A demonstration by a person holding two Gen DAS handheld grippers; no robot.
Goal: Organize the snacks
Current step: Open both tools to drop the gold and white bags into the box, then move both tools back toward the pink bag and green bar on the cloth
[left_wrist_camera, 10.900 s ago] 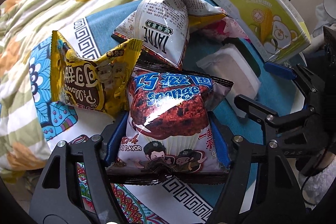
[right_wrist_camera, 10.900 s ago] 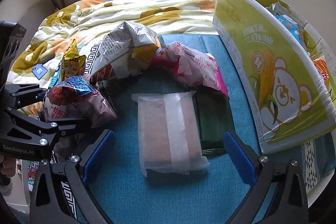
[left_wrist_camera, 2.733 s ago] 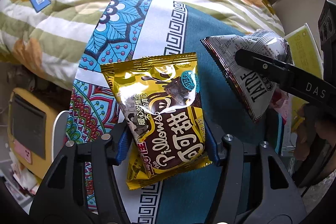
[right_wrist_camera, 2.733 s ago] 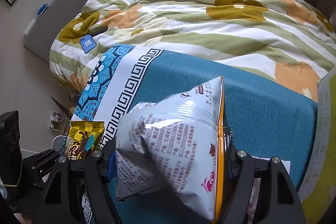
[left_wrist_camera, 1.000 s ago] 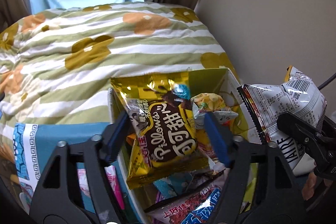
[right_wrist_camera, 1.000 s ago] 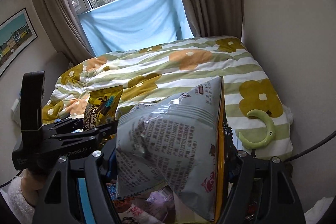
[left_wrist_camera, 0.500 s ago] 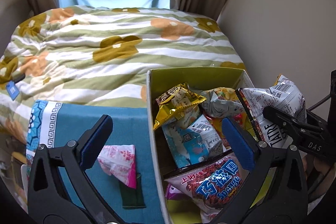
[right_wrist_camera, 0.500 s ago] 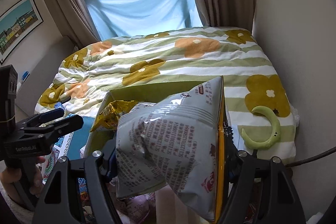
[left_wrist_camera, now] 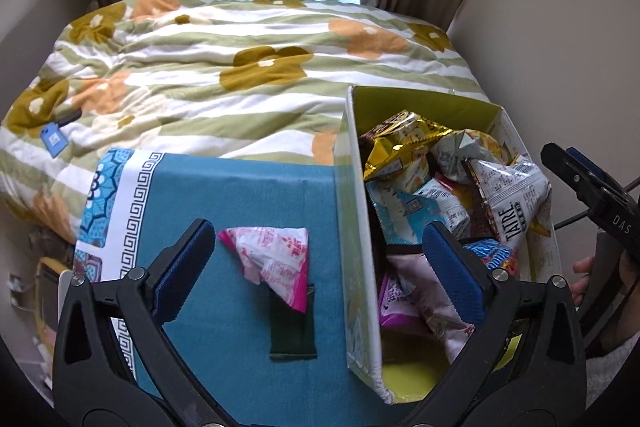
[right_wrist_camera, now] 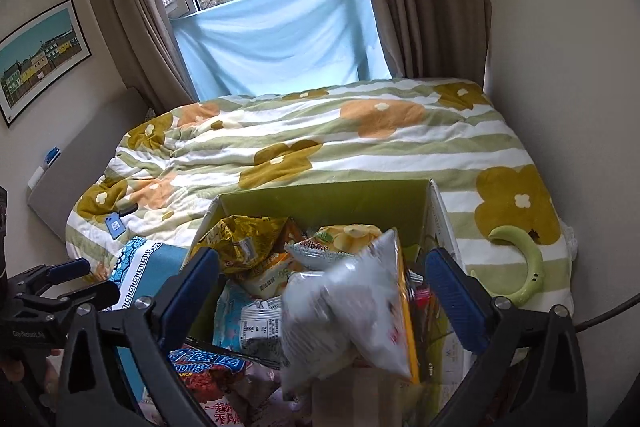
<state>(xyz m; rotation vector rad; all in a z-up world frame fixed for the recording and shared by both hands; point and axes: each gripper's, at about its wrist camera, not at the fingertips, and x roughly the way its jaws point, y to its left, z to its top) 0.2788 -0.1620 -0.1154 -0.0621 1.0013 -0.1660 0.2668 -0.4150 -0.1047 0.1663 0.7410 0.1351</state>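
A yellow-green cardboard box (left_wrist_camera: 357,211) stands on the teal tablecloth (left_wrist_camera: 240,195) and holds several snack bags, among them a gold bag (left_wrist_camera: 400,143) and the white Taire chip bag (left_wrist_camera: 508,203). A pink-and-white snack bag (left_wrist_camera: 276,261) lies on the cloth beside the box, over a dark green packet (left_wrist_camera: 292,331). My left gripper (left_wrist_camera: 320,263) is open and empty above the box's left wall. My right gripper (right_wrist_camera: 320,291) is open over the box (right_wrist_camera: 320,193); the white chip bag (right_wrist_camera: 352,311) is blurred between its jaws, free of them.
A bed with a flowered striped quilt (left_wrist_camera: 224,67) lies behind the table. A green crescent-shaped object (right_wrist_camera: 520,267) rests on the quilt at the right. A wall stands close on the right, curtains and a window at the back.
My right gripper has opened and let go of the white chip bag, which drops into the box. My left gripper stays open and has shifted left toward the pink bag.
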